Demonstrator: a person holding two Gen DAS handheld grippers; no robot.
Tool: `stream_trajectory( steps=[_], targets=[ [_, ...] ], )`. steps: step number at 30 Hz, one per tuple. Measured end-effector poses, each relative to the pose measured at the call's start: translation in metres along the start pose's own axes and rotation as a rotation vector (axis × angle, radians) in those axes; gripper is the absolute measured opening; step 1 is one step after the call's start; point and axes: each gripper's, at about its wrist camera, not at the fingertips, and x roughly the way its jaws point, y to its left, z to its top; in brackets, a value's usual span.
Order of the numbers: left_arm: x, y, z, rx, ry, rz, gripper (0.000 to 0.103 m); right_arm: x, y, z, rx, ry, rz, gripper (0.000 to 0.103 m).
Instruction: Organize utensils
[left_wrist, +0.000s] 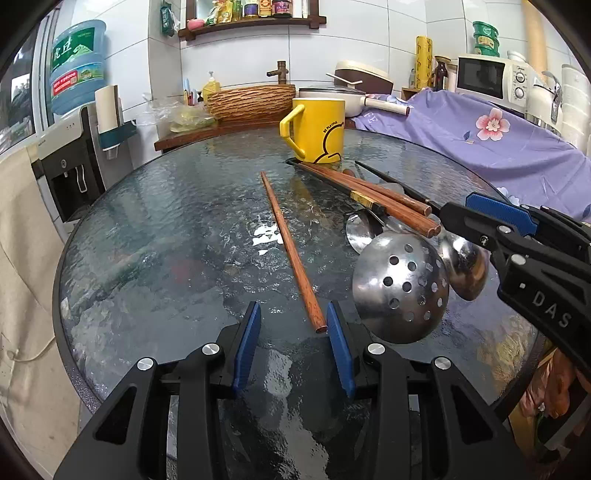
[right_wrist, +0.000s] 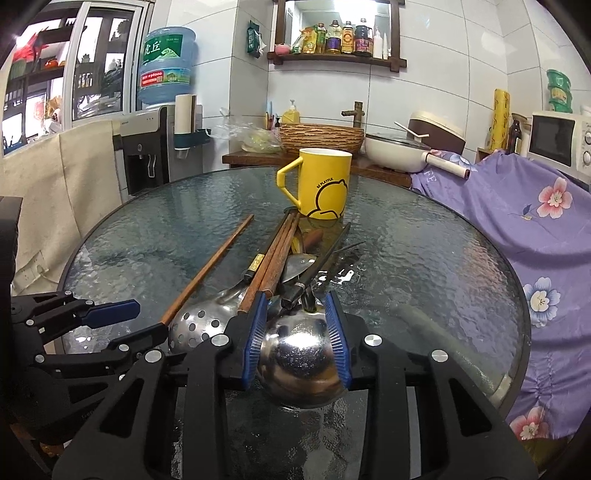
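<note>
A yellow mug (left_wrist: 319, 129) stands upright at the far side of the round glass table (left_wrist: 166, 240). A single wooden chopstick (left_wrist: 291, 247) lies toward my open left gripper (left_wrist: 293, 314), its near end between the fingers. A pile of wooden chopsticks (left_wrist: 384, 199), a perforated steel skimmer (left_wrist: 400, 288) and a steel ladle (left_wrist: 463, 266) lies to the right. In the right wrist view my right gripper (right_wrist: 297, 302) has its pads around the ladle bowl (right_wrist: 299, 354). The mug (right_wrist: 321, 182) stands beyond the pile (right_wrist: 275, 258).
A purple flowered cloth (left_wrist: 491, 144) covers things right of the table. A wooden counter with a woven basin (left_wrist: 251, 99), a pot and a rice cooker stands behind. A water dispenser (left_wrist: 70, 162) stands at the left. A microwave (left_wrist: 487, 79) is at the back right.
</note>
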Motion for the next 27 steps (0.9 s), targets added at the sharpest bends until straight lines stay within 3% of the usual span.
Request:
stream_trajectory(
  steps=[10,20,22,27],
  targets=[
    [0.002,0.010,0.000,-0.016,-0.001,0.005,0.027,0.008,0.011,0.004,-0.045,0.018,-0.040,0.027],
    [0.003,0.016,0.000,-0.026,-0.006,0.013,0.027,0.012,0.016,0.004,-0.093,0.029,-0.091,0.025],
    [0.004,0.018,0.000,-0.030,-0.009,0.011,0.027,0.011,0.018,0.003,-0.109,0.024,-0.093,0.019],
    [0.004,0.023,0.001,-0.038,-0.012,0.002,0.027,0.012,0.018,0.004,-0.119,0.028,-0.094,0.015]
  ],
)
